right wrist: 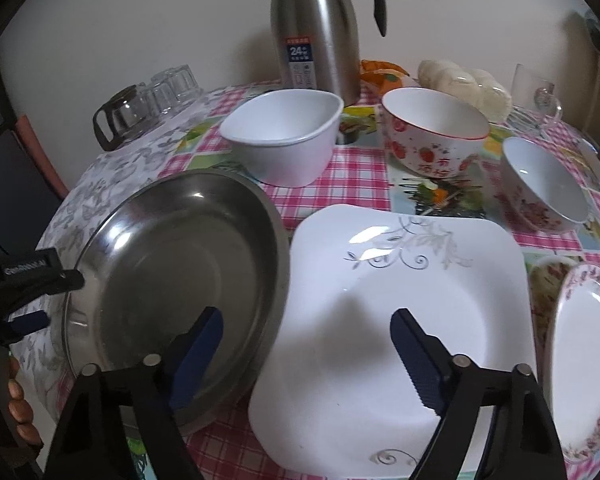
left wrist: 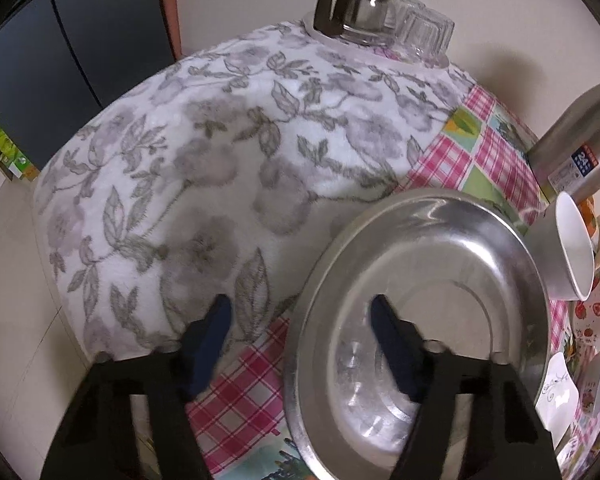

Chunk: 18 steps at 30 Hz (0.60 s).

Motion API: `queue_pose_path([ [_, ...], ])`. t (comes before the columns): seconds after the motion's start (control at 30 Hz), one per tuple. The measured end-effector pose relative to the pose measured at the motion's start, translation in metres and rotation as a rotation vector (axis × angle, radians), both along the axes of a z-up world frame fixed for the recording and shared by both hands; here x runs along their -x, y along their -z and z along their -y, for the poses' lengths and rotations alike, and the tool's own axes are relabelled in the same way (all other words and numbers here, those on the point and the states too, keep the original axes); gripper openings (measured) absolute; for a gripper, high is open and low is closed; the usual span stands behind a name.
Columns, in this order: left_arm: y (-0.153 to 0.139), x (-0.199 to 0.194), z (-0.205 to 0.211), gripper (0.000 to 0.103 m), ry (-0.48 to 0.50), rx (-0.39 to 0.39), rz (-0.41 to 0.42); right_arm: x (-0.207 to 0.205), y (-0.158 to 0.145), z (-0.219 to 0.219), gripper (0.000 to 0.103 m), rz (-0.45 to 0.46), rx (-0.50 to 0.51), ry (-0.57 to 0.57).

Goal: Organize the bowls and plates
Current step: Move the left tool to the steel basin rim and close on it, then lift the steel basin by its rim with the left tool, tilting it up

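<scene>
A steel plate (left wrist: 440,264) lies on the checked tablecloth; it also shows in the right wrist view (right wrist: 172,264). My left gripper (left wrist: 300,332) is open, its jaws straddling the plate's left rim, one finger over the plate's inside. It appears at the left edge of the right wrist view (right wrist: 32,300). My right gripper (right wrist: 306,344) is open and empty above the near left edge of a white square plate (right wrist: 412,304). Behind stand a white bowl (right wrist: 284,140), a red-patterned bowl (right wrist: 432,132) and a floral bowl (right wrist: 540,184). A floral oval plate (right wrist: 584,364) lies at right.
A grey floral towel (left wrist: 188,168) covers the table's left part, with upturned glasses on a tray (left wrist: 380,20) at its far end. A steel thermos jug (right wrist: 316,28) stands at the back by the wall. Buns and a glass mug (right wrist: 540,96) sit at the back right.
</scene>
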<state>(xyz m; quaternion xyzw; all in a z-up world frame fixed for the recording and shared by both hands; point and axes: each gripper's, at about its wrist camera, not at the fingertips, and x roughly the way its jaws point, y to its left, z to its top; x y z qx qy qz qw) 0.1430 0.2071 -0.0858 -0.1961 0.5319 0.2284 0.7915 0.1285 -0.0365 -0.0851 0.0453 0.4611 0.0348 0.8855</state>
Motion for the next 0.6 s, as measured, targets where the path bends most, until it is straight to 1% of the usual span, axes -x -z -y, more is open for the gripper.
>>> queue_pose_path([
  [0.03,0.002,-0.001,0.001,0.056,0.007,-0.002,-0.004,-0.002,0.0,0.0,0.081,-0.002,-0.005,-0.004],
  [0.07,0.003,-0.002,0.002,0.05,0.01,-0.003,-0.006,-0.004,0.001,0.0,0.079,-0.004,-0.008,-0.007],
  [0.1,0.005,-0.003,0.003,0.043,0.015,-0.007,-0.011,-0.005,0.003,-0.001,0.074,-0.006,-0.014,-0.011],
  [0.13,0.007,-0.004,0.004,0.04,0.018,-0.008,-0.017,-0.007,0.003,-0.001,0.068,-0.009,-0.016,-0.012],
  [0.17,0.009,-0.004,0.004,0.037,0.023,-0.004,-0.023,-0.008,0.004,-0.001,0.065,-0.015,-0.016,-0.013],
  [0.27,0.01,-0.004,0.002,0.032,0.014,0.006,-0.017,-0.012,0.007,0.0,0.054,-0.024,-0.025,-0.019],
  [0.33,0.009,-0.004,0.001,0.027,0.01,0.001,-0.01,-0.014,0.009,-0.001,0.044,-0.028,-0.029,-0.029],
  [0.37,0.009,-0.004,0.0,0.023,0.009,-0.002,-0.009,-0.015,0.01,-0.002,0.041,-0.028,-0.029,-0.036],
  [0.4,0.01,-0.004,0.0,0.022,0.008,0.004,-0.006,-0.015,0.011,-0.004,0.036,-0.027,-0.03,-0.045],
  [0.5,0.011,-0.003,-0.002,0.022,0.002,0.013,0.0,-0.015,0.01,-0.008,0.03,-0.021,-0.026,-0.07],
  [0.6,0.011,-0.003,-0.003,0.022,-0.005,0.023,0.004,-0.014,0.009,-0.013,0.029,-0.01,-0.013,-0.088],
])
